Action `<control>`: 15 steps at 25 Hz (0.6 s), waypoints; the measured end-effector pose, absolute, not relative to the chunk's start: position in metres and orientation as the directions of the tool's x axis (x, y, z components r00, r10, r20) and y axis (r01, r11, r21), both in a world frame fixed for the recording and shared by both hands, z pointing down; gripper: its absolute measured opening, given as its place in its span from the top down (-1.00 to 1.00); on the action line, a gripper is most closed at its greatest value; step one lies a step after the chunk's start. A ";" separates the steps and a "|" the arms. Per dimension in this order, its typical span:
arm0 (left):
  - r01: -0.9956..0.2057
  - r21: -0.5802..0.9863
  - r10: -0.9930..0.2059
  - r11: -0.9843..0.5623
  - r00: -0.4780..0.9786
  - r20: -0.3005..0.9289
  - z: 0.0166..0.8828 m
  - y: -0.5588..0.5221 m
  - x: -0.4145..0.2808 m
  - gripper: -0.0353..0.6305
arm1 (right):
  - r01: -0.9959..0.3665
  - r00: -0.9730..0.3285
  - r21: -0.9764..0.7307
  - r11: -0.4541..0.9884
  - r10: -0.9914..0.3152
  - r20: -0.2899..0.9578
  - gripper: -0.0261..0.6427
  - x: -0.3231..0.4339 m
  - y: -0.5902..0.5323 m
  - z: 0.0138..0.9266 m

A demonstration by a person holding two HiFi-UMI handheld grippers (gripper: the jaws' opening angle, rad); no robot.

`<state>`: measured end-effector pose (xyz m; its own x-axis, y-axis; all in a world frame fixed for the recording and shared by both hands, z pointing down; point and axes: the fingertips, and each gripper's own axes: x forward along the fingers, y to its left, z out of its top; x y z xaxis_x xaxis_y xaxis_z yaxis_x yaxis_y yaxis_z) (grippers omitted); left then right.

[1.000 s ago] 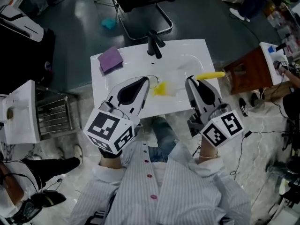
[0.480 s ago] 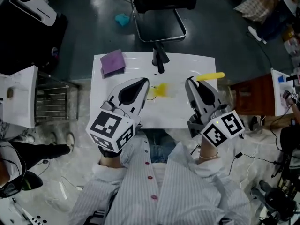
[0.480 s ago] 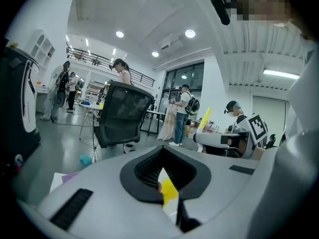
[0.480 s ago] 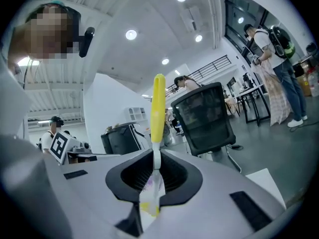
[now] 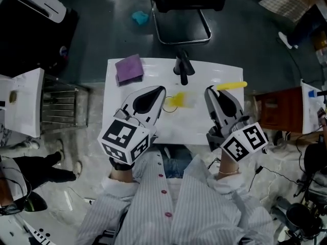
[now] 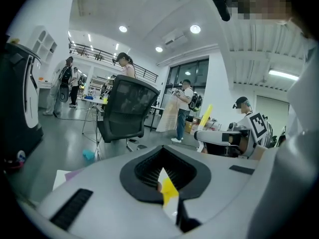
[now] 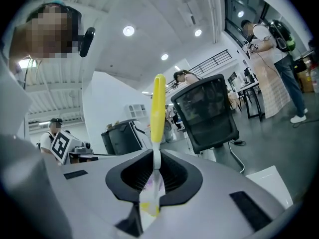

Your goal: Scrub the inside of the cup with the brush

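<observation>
In the head view both grippers hang over a white basin top [image 5: 191, 124]. My left gripper [image 5: 162, 94] is shut on the edge of a yellow and clear cup [image 5: 177, 99], which juts out to the right of its tips. In the left gripper view, that yellow and white edge [image 6: 168, 190] sits pinched between the closed jaws. My right gripper [image 5: 210, 91] is shut on a brush whose yellow handle [image 5: 231, 86] points right. In the right gripper view the handle [image 7: 158, 106] stands straight up from the jaws. The brush's head is hidden.
A black faucet [image 5: 183, 65] stands at the basin's far edge, and a purple cloth [image 5: 129, 68] lies at its far left corner. Beyond is a black office chair [image 5: 184, 6]. A wire rack [image 5: 64, 108] is to the left, a brown stool [image 5: 278, 108] to the right.
The head view has shifted, so the basin now sits a little lower and further right in the picture. Both grippers keep their holds and places over it.
</observation>
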<state>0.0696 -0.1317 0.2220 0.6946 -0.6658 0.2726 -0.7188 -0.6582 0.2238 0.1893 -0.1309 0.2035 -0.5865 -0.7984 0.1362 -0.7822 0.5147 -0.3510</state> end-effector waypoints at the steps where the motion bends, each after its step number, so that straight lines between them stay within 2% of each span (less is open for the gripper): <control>1: -0.718 0.228 -0.663 -0.658 0.696 0.277 0.224 -0.132 0.070 0.87 | -0.785 -0.584 -0.349 0.512 -0.800 0.139 0.75 0.190 -0.131 0.204; 6: -0.716 0.211 -0.647 -0.666 0.694 0.316 0.245 -0.138 0.071 0.87 | -0.796 -0.573 -0.345 0.497 -0.804 0.163 0.75 0.190 -0.136 0.213; 15: -0.690 0.238 -0.558 -0.683 0.704 0.441 0.340 -0.147 0.062 0.87 | -0.809 -0.564 -0.360 0.465 -0.786 0.253 0.75 0.178 -0.156 0.272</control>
<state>0.0620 -0.1466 0.3405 0.7035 -0.5577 0.4405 -0.6905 -0.6830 0.2381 0.1777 -0.1563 0.2718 -0.5644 -0.7858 0.2529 -0.8088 0.4652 -0.3598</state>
